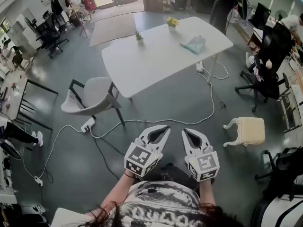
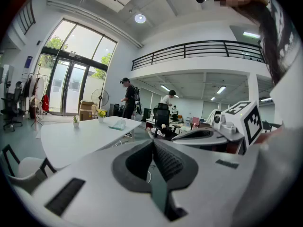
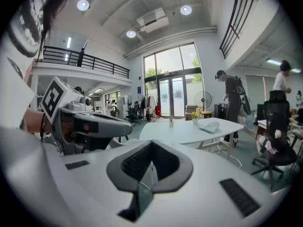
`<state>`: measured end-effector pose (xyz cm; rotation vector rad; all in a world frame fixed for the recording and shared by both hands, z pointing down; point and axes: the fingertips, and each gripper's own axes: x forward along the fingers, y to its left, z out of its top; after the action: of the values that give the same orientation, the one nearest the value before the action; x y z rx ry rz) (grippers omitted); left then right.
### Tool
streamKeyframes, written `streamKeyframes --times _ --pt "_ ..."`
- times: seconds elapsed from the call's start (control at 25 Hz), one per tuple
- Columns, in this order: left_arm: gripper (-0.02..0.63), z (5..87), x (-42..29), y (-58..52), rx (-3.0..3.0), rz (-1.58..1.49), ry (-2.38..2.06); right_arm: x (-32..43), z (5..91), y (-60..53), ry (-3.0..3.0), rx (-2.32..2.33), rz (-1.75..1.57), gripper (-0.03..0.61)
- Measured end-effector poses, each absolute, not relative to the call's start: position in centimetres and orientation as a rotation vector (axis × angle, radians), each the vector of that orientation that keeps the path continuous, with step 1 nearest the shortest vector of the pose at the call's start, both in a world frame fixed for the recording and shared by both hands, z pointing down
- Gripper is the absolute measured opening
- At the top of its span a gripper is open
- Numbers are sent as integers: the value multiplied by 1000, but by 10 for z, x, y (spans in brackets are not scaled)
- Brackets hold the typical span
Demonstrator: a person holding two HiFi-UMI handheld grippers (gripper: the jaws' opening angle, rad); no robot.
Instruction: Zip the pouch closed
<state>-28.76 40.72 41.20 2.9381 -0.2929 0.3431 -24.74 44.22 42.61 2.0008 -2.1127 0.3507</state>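
Observation:
A pale blue-green pouch (image 1: 193, 44) lies near the far right corner of a white table (image 1: 156, 60), well away from me. It shows small in the left gripper view as the pouch (image 2: 118, 124) and in the right gripper view as the pouch (image 3: 209, 126). My left gripper (image 1: 164, 129) and right gripper (image 1: 186, 132) are held side by side close to my body, over the floor and short of the table. Both have their jaws shut with nothing between them. The left gripper (image 2: 153, 143) and right gripper (image 3: 151, 145) each show closed tips.
On the table stand a small potted plant (image 1: 139, 36) and a yellow flower pot (image 1: 172, 22). A grey chair (image 1: 90, 98) sits at the table's near left, a cream stool (image 1: 246, 130) on the right. Cables and a power strip (image 1: 88, 125) cross the floor. A person (image 1: 222, 4) stands beyond the table.

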Motion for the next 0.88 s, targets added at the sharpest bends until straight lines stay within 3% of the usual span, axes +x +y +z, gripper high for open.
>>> streamKeyframes --times 0.88 --pt "13 418 -272 405 2956 433 -354 -211 436 449 -2189 2070 454 -9"
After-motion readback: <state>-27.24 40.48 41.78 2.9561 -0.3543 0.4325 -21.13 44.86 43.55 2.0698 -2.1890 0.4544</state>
